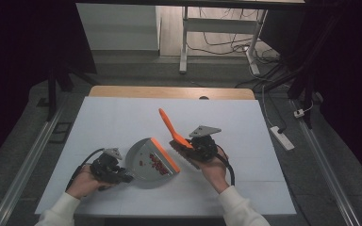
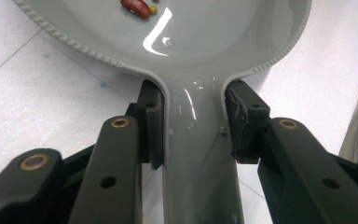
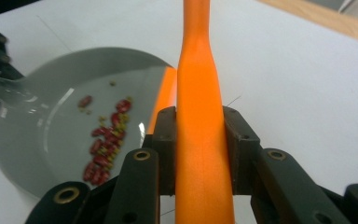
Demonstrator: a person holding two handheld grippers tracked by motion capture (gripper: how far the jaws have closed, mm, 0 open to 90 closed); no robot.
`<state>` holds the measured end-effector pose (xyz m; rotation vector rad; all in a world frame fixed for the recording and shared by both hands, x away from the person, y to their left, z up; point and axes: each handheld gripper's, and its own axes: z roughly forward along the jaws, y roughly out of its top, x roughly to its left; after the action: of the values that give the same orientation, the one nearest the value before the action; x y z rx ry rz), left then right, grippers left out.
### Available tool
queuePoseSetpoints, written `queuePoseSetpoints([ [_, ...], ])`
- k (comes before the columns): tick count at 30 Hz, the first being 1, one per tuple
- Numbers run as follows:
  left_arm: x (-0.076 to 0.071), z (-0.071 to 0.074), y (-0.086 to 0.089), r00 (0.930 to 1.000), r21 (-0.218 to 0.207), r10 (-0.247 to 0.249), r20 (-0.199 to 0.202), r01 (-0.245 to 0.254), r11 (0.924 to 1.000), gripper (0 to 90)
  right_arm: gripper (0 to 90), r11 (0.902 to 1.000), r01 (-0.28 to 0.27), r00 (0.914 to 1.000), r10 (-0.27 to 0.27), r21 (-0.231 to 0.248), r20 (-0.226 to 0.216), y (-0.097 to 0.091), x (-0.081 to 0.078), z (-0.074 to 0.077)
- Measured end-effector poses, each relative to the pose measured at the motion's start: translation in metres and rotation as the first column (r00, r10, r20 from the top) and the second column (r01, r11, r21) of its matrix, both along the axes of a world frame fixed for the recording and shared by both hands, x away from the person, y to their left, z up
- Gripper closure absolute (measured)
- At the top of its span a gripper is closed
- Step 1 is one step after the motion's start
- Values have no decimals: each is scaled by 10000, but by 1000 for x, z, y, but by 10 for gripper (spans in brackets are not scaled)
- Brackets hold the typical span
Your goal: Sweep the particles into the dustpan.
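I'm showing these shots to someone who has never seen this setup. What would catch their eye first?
Probably the bright orange brush, clamped by its handle in the right gripper near the middle of the white table. Beside it lies the grey dustpan with an orange lip, holding a heap of red beans; the left gripper grips its handle.

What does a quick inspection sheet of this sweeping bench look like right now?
Surface: white table top, wooden edge at the far side.
Job's things: grey dustpan with an orange lip, flat on the table, red beans and small yellowish bits inside; orange-handled brush beside the lip.
Clutter: nothing seen.
Grippers: left tool shut on the dustpan handle; right tool shut on the brush handle.
Cables: one trails from each tool; more on the floor beyond.
Surroundings: power strip on the floor, white desk frame behind.
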<state>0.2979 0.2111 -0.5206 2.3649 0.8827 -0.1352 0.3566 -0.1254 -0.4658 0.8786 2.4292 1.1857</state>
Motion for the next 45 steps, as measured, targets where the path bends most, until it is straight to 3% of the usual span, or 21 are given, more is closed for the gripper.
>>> queuePoseSetpoints([
  [4, 0, -1, 0, 10000, -32, 4, -1, -4, 10000, 623, 694, 9998, 209, 9997, -209, -47, -102, -6, 4, -2],
  [19, -2, -1, 1, 9999, -176, 76, 84, -75, 9998, 622, 694, 9999, 13, 9998, -16, -145, -222, -3, 4, -5],
  [30, -10, 3, 4, 9987, -476, 403, 318, -388, 9981, 622, 694, 9998, -217, 9998, 217, 17, 26, -10, -5, 0],
  [37, -15, 4, 7, 9955, -678, 850, 415, -821, 9943, 622, 694, 9996, -215, 9996, 212, 165, 186, -22, -10, 4],
  [45, -23, 9, 15, 9827, -1246, 1730, 660, -1639, 9786, 622, 694, 9998, -127, 9994, 122, 129, 322, -42, -21, 5],
])
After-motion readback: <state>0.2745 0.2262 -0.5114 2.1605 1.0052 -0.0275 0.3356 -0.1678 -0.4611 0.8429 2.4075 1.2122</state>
